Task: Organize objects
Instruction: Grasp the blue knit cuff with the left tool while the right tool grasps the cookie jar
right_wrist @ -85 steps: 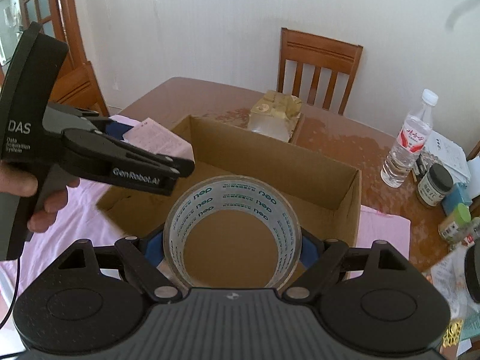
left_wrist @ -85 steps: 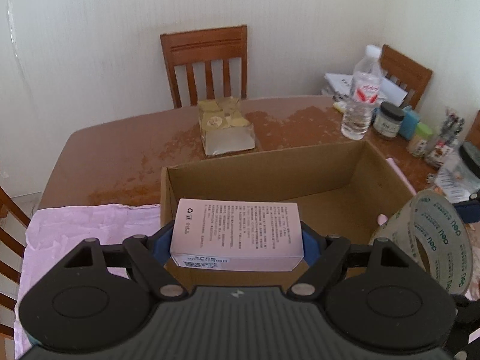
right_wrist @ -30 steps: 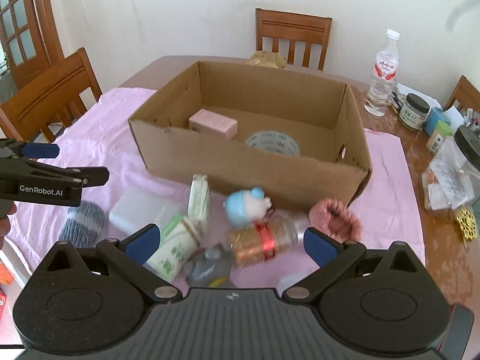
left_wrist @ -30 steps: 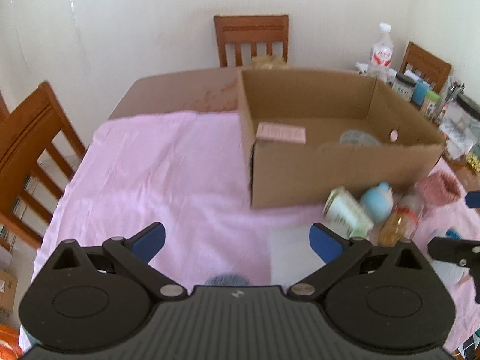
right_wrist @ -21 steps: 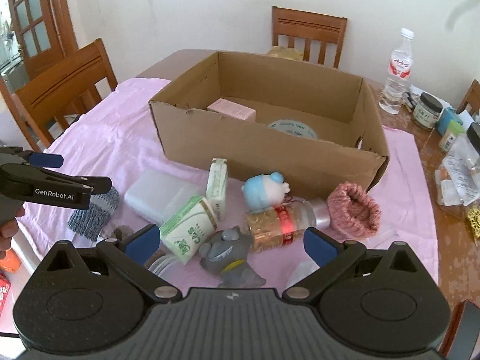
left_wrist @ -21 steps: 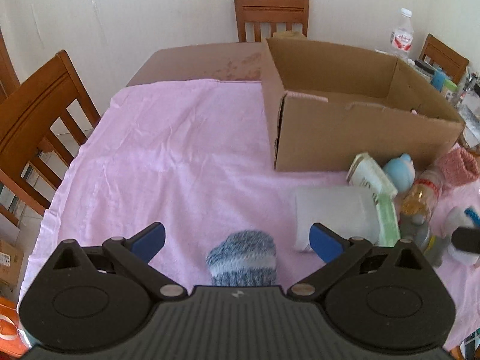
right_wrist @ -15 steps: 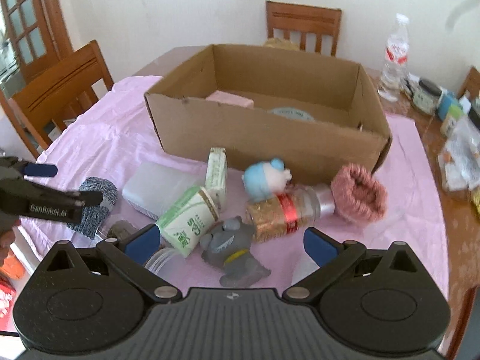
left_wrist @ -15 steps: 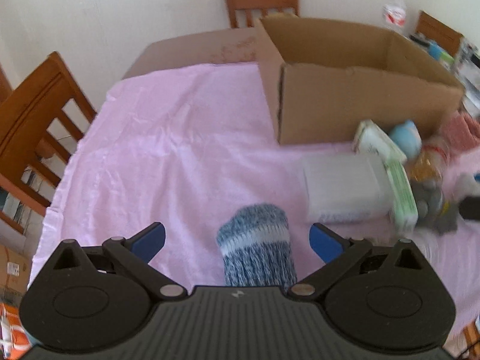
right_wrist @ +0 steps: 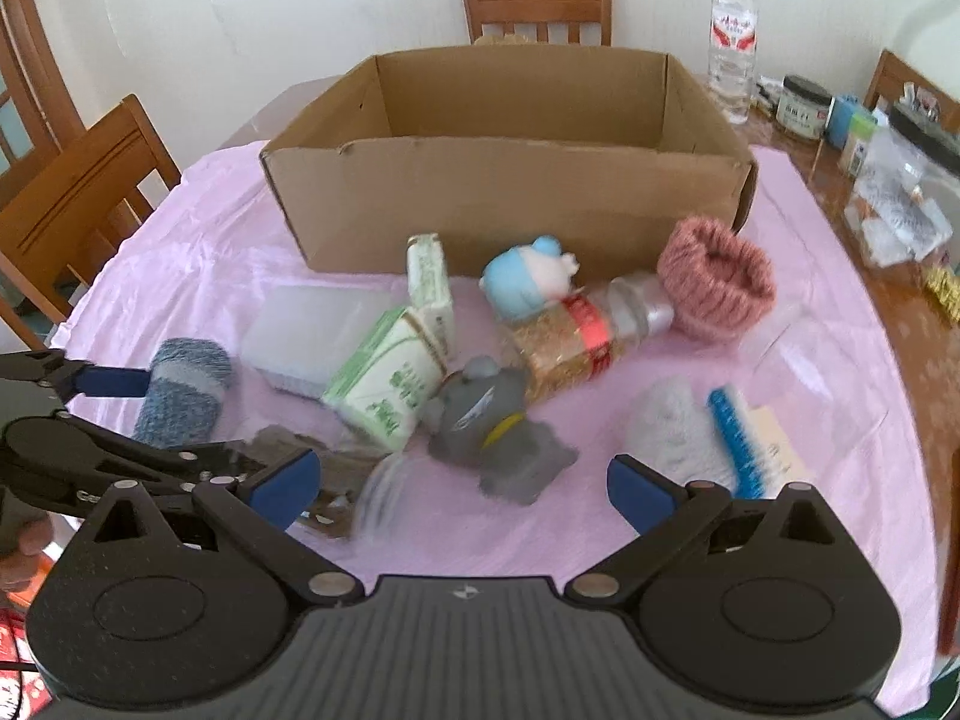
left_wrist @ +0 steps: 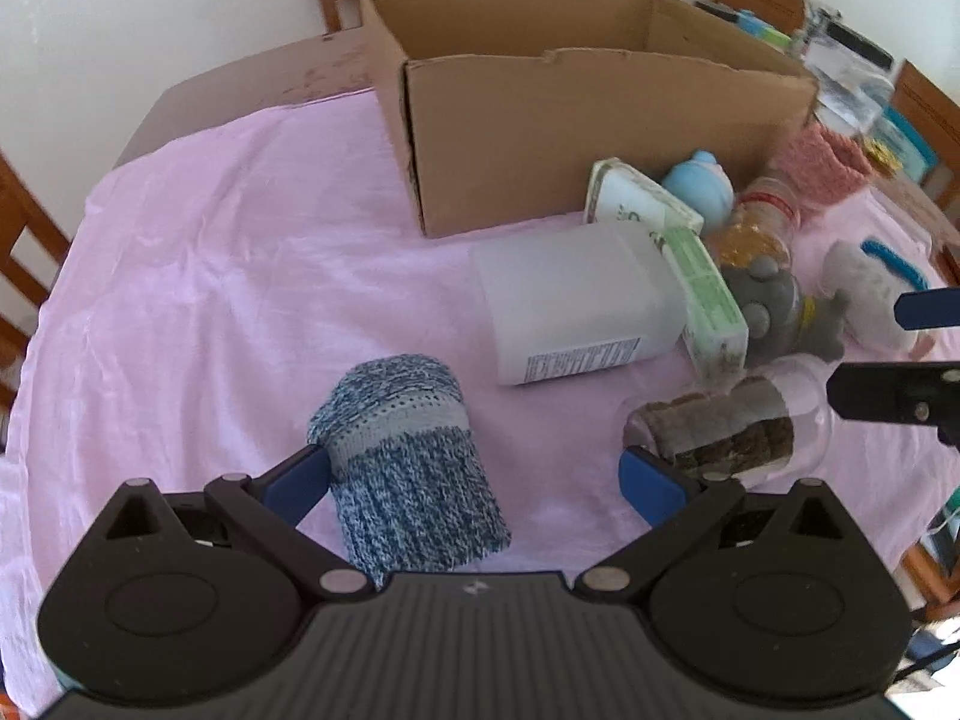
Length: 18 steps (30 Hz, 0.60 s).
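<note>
On the bench's pink cloth [left_wrist: 198, 276], far left: blue sock [left_wrist: 408, 456], lying flat. The left tool [left_wrist: 474, 477], emptied of the pink carton it was carrying seconds ago, is now dropping over this sock, fingers spread wide, left finger touching it. Centre: cardboard box [right_wrist: 510, 204], now holding carton and tape, both hidden here. Right: the right tool [right_wrist: 459, 483], also emptied, is hovering spread above the grey toy [right_wrist: 486, 414]. Two items are stowed; most are waiting.

Both wrist cams low, near; share cardboard box [left_wrist: 600, 138] [right_wrist: 510, 204].
</note>
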Each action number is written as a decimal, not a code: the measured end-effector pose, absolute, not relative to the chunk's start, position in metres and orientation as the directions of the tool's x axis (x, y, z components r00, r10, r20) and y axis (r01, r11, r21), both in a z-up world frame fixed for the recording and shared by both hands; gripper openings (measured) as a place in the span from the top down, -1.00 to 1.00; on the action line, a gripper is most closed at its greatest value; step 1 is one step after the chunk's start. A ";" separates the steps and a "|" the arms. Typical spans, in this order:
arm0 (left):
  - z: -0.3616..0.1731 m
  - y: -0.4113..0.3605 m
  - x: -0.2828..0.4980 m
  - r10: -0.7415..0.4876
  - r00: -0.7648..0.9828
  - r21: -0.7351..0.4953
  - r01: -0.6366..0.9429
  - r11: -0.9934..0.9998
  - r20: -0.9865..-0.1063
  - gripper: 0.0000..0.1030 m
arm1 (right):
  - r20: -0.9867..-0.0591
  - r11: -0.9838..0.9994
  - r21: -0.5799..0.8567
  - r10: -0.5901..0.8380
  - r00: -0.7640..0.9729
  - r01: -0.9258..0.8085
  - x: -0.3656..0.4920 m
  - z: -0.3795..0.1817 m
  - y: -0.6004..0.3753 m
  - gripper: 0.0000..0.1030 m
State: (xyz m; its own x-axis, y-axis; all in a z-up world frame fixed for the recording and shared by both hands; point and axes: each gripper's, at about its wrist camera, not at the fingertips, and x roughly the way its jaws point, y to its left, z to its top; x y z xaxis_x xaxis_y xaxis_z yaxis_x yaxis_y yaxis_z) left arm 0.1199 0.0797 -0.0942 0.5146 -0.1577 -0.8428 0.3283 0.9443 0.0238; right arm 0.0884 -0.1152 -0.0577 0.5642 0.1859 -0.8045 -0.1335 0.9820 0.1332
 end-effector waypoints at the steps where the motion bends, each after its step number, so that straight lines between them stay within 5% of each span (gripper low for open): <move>1: -0.095 0.081 0.121 -0.161 0.515 0.026 0.338 0.941 -0.842 -0.98 | -0.807 0.981 0.146 0.193 0.558 -0.127 0.088 -0.059 -0.112 -1.00; 18: -0.107 0.126 0.130 -0.151 0.511 0.061 0.374 0.926 -0.846 -0.98 | -0.821 0.982 0.177 0.184 0.541 -0.066 0.090 -0.080 -0.052 -1.00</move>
State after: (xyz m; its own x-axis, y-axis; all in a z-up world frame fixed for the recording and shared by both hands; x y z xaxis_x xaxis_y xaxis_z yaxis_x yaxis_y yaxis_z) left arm 0.1300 0.1260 -0.1074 0.5114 -0.1506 -0.8460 0.3735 0.9256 0.0611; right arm 0.0904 -0.0517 -0.0798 0.5408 0.1841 -0.8208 -0.0656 0.9820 0.1770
